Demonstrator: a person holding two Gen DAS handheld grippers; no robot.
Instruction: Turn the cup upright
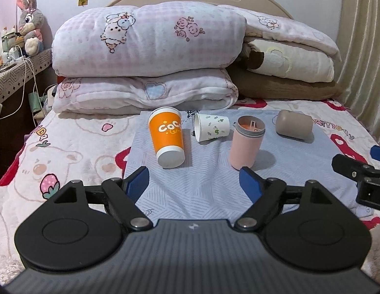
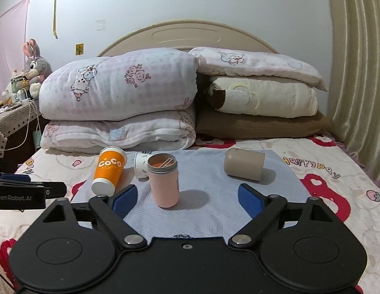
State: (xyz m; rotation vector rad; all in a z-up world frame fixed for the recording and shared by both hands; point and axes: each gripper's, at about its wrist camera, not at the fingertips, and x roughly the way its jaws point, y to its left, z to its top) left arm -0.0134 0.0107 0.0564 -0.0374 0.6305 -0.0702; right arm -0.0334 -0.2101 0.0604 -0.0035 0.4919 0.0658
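Note:
On a light blue cloth [image 1: 202, 186] on the bed lie an orange "CoCo" cup [image 1: 167, 139] on its side, base toward me, a small white floral paper cup [image 1: 211, 127] on its side, and a beige cup [image 1: 294, 125] on its side. A pink cup [image 1: 246, 144] stands upright, mouth up. The right wrist view shows the orange cup [image 2: 108, 172], white cup [image 2: 141, 166], pink cup [image 2: 164, 180] and beige cup [image 2: 243, 164]. My left gripper [image 1: 195, 183] is open and empty, short of the cups. My right gripper [image 2: 186, 197] is open and empty, just before the pink cup.
Folded pink quilts [image 1: 146, 56] and pillows [image 1: 288, 73] are stacked behind the cloth against the headboard. A nightstand [image 1: 16, 78] with a plush rabbit and cables stands at left. A curtain [image 1: 361, 36] hangs at right. The right gripper's body [image 1: 361, 178] shows at the left wrist view's right edge.

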